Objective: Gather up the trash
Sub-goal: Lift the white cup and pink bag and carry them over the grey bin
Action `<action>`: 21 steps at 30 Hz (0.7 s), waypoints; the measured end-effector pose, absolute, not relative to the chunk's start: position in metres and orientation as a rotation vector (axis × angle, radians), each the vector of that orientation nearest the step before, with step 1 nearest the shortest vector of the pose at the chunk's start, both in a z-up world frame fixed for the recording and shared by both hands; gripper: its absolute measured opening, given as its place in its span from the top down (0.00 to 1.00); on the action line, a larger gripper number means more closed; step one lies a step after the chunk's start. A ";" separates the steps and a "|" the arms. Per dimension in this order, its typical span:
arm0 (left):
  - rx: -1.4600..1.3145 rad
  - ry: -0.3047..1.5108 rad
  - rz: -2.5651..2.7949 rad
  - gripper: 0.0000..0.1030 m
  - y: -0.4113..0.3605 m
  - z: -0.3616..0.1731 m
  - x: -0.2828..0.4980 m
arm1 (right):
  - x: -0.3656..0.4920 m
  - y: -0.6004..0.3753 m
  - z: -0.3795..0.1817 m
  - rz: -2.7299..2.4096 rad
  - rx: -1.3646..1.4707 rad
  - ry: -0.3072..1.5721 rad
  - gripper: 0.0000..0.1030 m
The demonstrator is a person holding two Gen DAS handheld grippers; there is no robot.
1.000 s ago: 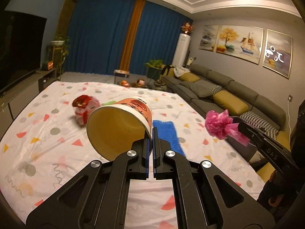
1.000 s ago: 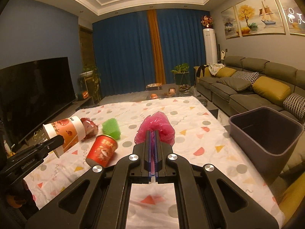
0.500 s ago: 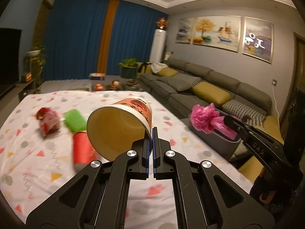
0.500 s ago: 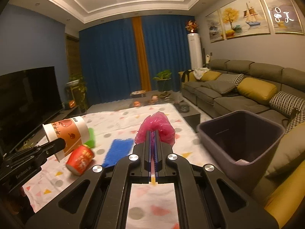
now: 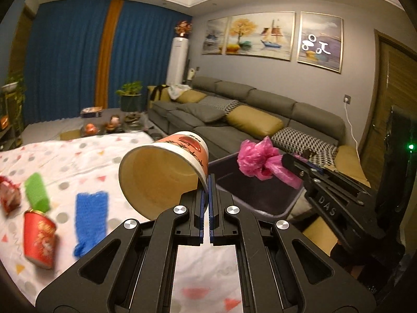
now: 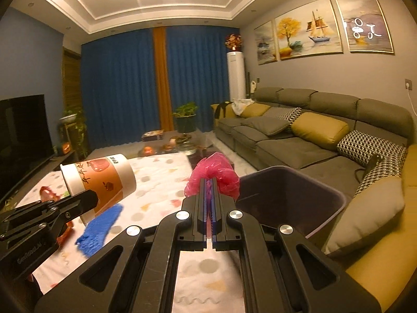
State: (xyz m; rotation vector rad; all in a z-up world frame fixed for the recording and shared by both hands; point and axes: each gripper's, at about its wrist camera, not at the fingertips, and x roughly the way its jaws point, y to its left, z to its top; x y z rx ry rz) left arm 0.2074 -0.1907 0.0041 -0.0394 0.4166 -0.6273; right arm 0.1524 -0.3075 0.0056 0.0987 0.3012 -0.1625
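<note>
The table (image 5: pixel 86 154) under its patterned cloth spreads to your left, and the dark bin (image 6: pixel 294 198) stands at its right edge, just ahead and to the right of your right gripper (image 6: pixel 210 182), the nearer of your two to it. The paper cup (image 5: pixel 166 172) in your left gripper (image 5: pixel 208 180) lies tipped on its side, mouth facing back at you, its rim pinched between jaws closed tight. Your right gripper's jaws are likewise clamped narrow on the pink plastic bag (image 6: pixel 213 174), which seems to hang near the bin's rim, though the fisheye bend makes that hard to judge. A red cup (image 5: pixel 39 237), blue cloth (image 5: pixel 91 214) and green piece (image 5: pixel 36 195) lie on the table.
</note>
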 end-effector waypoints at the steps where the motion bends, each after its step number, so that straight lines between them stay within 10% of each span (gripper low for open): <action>1: -0.035 0.416 -0.640 0.99 -0.199 0.005 0.210 | 0.153 -0.311 0.005 -0.168 0.099 0.300 0.97; 21: -0.026 0.487 -0.783 0.99 -0.288 -0.016 0.253 | 0.175 -0.385 -0.016 -0.286 0.141 0.331 0.97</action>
